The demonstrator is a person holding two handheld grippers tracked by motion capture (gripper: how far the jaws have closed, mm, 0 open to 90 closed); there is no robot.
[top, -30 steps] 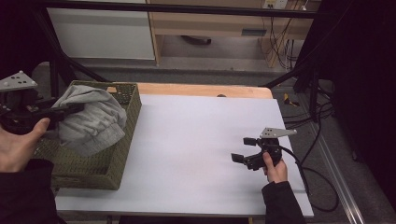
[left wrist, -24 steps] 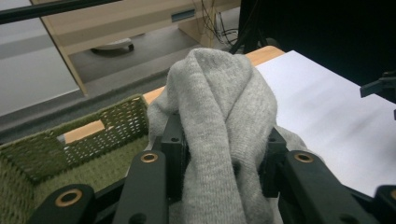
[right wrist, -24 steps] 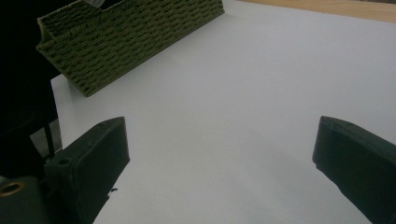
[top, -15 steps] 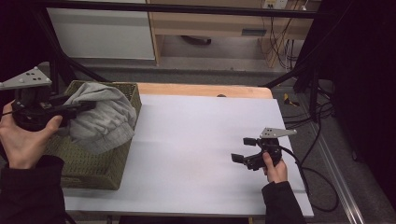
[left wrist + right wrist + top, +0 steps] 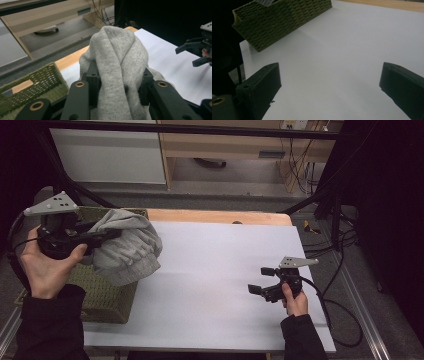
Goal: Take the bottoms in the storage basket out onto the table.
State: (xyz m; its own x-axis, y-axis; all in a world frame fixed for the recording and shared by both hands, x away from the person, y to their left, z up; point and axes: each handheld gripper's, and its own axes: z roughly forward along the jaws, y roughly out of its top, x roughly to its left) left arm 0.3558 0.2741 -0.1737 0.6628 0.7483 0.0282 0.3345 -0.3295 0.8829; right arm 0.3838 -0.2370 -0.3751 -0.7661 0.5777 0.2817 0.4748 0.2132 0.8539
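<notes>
- The counter (image 5: 220, 285) is a white sheet running from a wooden strip along its far edge to the near edge by the person; its broad middle lies bare between the two hands, with open room left to right.
- A green woven basket (image 5: 102, 300) sits at the counter's left edge, its near corner close to the counter's near-left corner; in the right gripper view its side wall (image 5: 282, 20) stands at the far left with bare white surface in front of it.
- A grey knitted garment (image 5: 127, 247) hangs bunched above the basket's right rim, spilling over onto the white sheet; in the left gripper view a thick fold of it (image 5: 117, 65) rises between the jaws.
- The left gripper (image 5: 100, 236) is raised over the basket, jaws clamped on that fold of the garment.
- The right gripper (image 5: 262, 280) sits low near the counter's right edge, well apart from the basket, jaws spread wide with nothing between them, pointing left across the bare surface.
</notes>
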